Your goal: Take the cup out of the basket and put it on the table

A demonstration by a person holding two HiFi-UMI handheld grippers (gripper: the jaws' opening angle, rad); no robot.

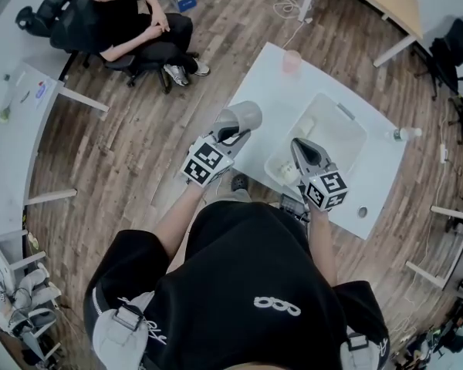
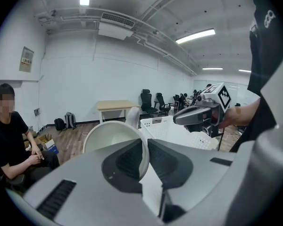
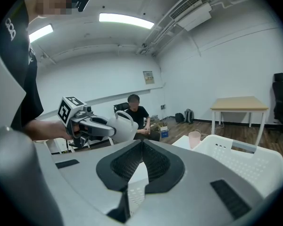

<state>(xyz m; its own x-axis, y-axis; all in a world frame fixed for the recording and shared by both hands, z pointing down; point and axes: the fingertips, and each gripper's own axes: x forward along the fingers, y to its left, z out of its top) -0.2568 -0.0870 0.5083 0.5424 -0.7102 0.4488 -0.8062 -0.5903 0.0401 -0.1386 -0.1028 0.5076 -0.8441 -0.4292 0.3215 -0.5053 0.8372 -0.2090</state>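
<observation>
A white cup with a handle [image 1: 245, 117] hangs in the air over the table's left edge, outside the white basket [image 1: 347, 133]. My left gripper [image 1: 233, 135] is shut on it. In the left gripper view the cup's rim wall [image 2: 114, 144] is pinched between the two dark pads, one inside and one outside. My right gripper [image 1: 298, 148] hovers over the basket's near left corner, shut with nothing between its jaws [image 3: 141, 143]. The right gripper view shows the left gripper [image 3: 100, 130] carrying the cup [image 3: 125, 125].
The basket stands on a white table [image 1: 378, 187] and holds a few pale items [image 1: 304, 126]. A pink cup [image 1: 292, 62] stands at the table's far corner, a small bottle [image 1: 406, 133] at its right edge. A person sits on a chair [image 1: 131, 29] beyond, on wooden floor.
</observation>
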